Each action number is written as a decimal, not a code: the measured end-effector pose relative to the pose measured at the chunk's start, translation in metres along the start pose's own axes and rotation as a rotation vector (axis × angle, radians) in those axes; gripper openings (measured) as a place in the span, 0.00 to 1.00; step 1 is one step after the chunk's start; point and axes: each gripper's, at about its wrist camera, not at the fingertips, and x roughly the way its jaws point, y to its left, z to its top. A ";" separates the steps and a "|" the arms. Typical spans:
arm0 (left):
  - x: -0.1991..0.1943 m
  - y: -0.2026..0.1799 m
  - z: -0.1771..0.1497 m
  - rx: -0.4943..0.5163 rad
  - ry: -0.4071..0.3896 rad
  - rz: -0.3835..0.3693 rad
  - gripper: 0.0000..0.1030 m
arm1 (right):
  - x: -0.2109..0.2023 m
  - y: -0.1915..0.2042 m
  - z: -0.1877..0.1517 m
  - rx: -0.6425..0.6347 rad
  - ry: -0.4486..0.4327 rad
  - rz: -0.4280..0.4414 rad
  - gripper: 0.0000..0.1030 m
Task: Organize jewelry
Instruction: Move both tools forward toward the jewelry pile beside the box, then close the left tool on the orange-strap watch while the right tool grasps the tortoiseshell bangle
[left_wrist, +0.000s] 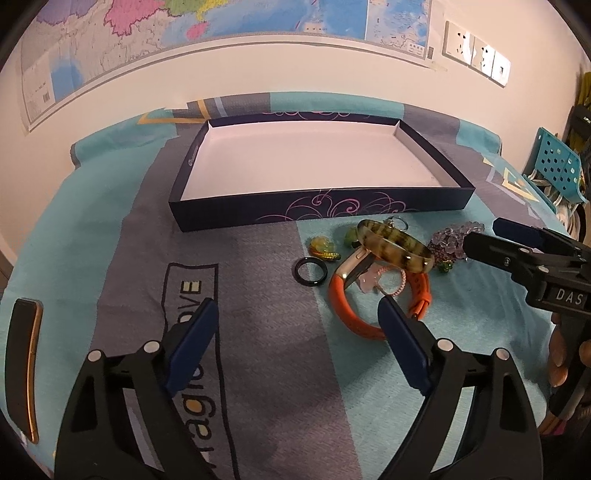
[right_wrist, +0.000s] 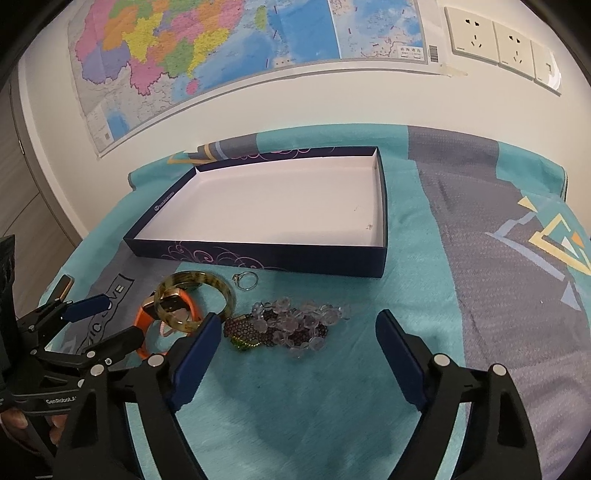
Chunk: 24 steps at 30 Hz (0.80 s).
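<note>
Both hand-held grippers, left (left_wrist: 297, 325) and right (right_wrist: 295, 332), are hovering released, empty. Jewelry's lying before the tray's (right_wrist: 258, 254) near wall: stiff, slippery amber bangle (left_wrist: 397, 245) wants pinching across its band; bead bracelets (right_wrist: 295, 325) are sagging, loose.

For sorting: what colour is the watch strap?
Orange watch strap; clearest in the left wrist view.

A wall map (right_wrist: 207, 55) is hanging above the patterned cloth (right_wrist: 461, 229), with wall sockets (right_wrist: 495, 37) sitting to its right.
</note>
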 end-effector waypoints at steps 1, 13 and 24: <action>0.000 0.000 0.000 0.001 -0.001 0.003 0.84 | 0.001 0.000 0.000 -0.002 0.001 0.000 0.79; 0.000 0.000 0.000 0.014 -0.001 0.011 0.79 | 0.007 0.001 0.002 -0.029 0.020 0.003 0.69; 0.002 -0.001 0.002 0.030 0.003 -0.027 0.66 | 0.008 0.003 0.000 -0.067 0.042 0.013 0.15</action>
